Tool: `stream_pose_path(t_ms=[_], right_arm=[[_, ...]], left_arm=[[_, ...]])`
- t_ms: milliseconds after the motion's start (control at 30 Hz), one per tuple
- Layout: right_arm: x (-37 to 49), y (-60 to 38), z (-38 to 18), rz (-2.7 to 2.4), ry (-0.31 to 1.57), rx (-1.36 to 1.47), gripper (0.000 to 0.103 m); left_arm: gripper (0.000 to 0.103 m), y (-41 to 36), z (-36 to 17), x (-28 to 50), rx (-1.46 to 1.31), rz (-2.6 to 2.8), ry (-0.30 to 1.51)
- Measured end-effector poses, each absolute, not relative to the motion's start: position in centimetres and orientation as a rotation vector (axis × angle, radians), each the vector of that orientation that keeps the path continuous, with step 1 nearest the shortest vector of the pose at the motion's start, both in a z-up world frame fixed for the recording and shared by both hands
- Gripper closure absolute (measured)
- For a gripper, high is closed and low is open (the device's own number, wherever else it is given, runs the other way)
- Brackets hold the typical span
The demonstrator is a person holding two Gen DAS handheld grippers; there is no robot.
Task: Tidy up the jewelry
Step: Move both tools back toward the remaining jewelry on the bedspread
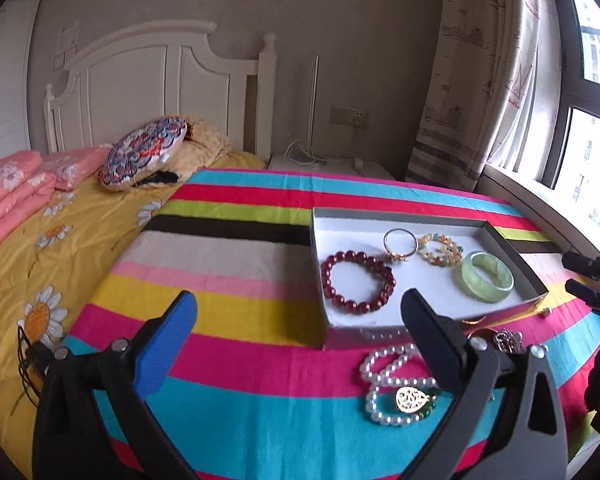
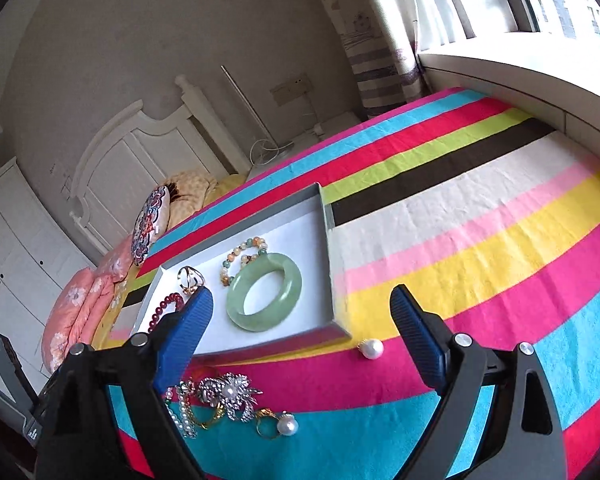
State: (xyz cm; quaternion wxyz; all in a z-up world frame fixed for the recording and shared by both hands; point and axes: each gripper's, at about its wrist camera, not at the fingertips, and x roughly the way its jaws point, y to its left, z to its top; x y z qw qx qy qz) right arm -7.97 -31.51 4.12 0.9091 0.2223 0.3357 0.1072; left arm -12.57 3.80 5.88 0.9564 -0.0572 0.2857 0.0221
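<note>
My left gripper point(image 1: 300, 344) hangs over the striped cloth point(image 1: 236, 320), jaws wide and empty. At one o'clock the tray point(image 1: 318, 264) holds a red bracelet point(image 1: 358, 282), ring point(image 1: 399, 245), bead bracelet point(image 1: 440, 249) and jade bangle point(image 1: 485, 277). Pearls point(image 1: 396, 384) lie at three o'clock.

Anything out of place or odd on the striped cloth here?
Nothing damaged. The tray sits askew to the stripes, and a loose pearl lies alone near its corner, away from the brooch.
</note>
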Motion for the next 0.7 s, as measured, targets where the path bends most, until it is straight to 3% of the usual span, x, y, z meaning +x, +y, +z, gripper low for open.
stream_pose_path(t_ms=[100,433,633,700], right_arm=[[-8.4,-31.7,3.5,0.218,0.709,0.433,0.016],[-8.4,-31.0,2.6,0.341,0.757,0.416,0.016],[-9.5,-24.2,3.1,0.349,0.828,-0.122,0.017],[-10.1,-22.6,2.9,0.337,0.824,-0.261,0.024]], left_arm=[[0.002,5.1,4.5,-12.3,-0.178,0.048,0.660],[0.002,5.4,3.8,-13.8,-0.224,-0.031,0.644],[0.002,5.2,3.9,-13.7,-0.229,-0.060,0.637],[0.002,5.4,3.8,-13.6,-0.244,-0.065,0.639]])
